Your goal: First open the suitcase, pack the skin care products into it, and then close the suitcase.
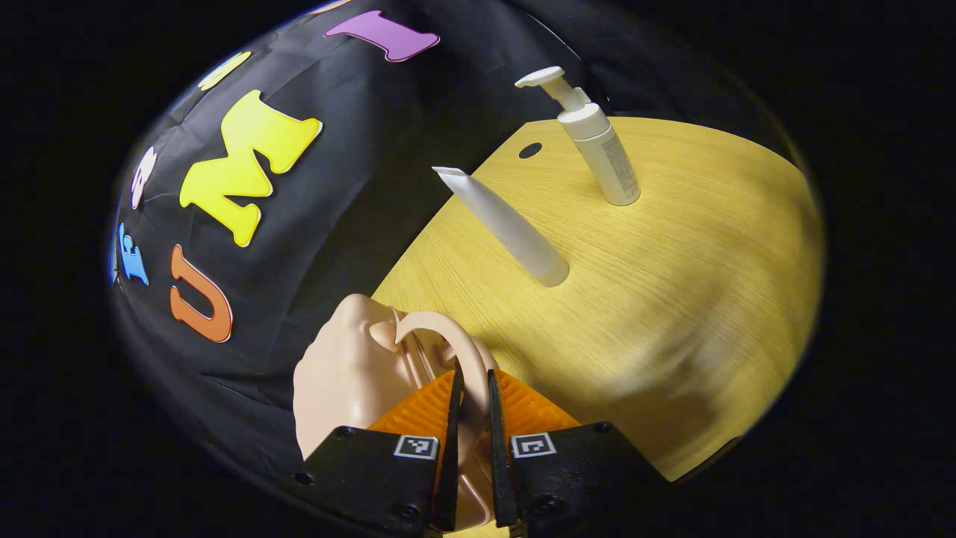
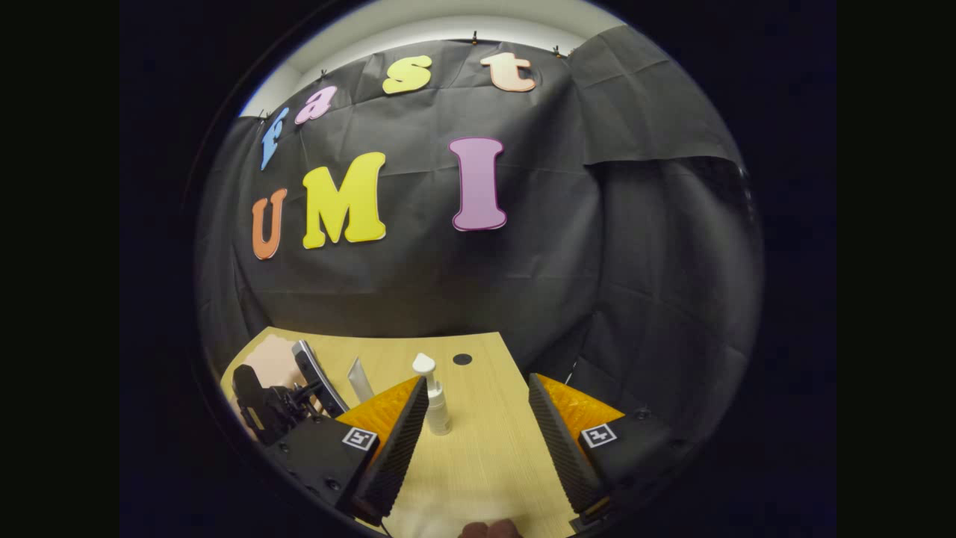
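Observation:
In the left gripper view, a small pink suitcase (image 1: 347, 381) sits at the table's left edge. My left gripper (image 1: 472, 379) is shut on its arched handle (image 1: 441, 329). Beyond it a white tube (image 1: 508, 224) stands on its cap, and a white pump bottle (image 1: 601, 146) stands farther back. In the right gripper view, my right gripper (image 2: 482, 437) hovers open over the table with nothing between its fingers. The pump bottle (image 2: 435, 400) stands just inside its left finger, and the tube (image 2: 361, 379) is to the left. The left gripper (image 2: 272, 407) and the suitcase (image 2: 270, 357) appear at far left.
The wooden table (image 1: 672, 299) has a round cable hole (image 1: 530, 149) near its back edge. The black cloth wall closes in behind and to the left. The table's right and near parts (image 2: 485, 463) are bare wood.

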### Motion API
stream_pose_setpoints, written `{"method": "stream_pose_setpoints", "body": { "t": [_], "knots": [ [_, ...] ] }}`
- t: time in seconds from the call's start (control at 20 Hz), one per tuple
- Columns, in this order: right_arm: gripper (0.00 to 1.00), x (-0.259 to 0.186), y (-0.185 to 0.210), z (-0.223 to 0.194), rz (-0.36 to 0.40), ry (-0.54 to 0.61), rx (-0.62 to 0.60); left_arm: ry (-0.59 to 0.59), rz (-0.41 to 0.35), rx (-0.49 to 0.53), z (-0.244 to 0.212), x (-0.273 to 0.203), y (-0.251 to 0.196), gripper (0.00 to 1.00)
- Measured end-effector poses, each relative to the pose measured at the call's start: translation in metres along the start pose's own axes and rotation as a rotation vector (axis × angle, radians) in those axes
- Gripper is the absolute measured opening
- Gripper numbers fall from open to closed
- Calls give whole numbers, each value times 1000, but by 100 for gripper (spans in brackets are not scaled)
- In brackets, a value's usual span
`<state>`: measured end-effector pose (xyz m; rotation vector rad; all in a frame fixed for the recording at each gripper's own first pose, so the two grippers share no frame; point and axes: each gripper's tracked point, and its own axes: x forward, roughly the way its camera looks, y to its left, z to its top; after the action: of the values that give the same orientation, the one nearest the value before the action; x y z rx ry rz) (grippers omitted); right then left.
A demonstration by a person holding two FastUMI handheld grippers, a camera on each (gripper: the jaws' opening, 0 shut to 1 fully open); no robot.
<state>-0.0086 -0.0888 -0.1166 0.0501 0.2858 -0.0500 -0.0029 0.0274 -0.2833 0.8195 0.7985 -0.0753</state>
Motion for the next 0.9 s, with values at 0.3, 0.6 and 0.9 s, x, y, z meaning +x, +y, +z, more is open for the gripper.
{"method": "stream_pose_setpoints", "body": {
  "t": [0.3, 0.6, 0.9],
  "knots": [
    [80, 4, 4, 0, 7, -2, 18, -4, -70, -98, 4, -5, 0, 10],
    [80, 4, 17, 13, 32, -28, 13, -133, -102, -280, 22, -52, 36, 4],
    [80, 4, 51, 42, 85, -65, 18, -293, -103, -523, 21, -104, 140, 4]
  ]
}}
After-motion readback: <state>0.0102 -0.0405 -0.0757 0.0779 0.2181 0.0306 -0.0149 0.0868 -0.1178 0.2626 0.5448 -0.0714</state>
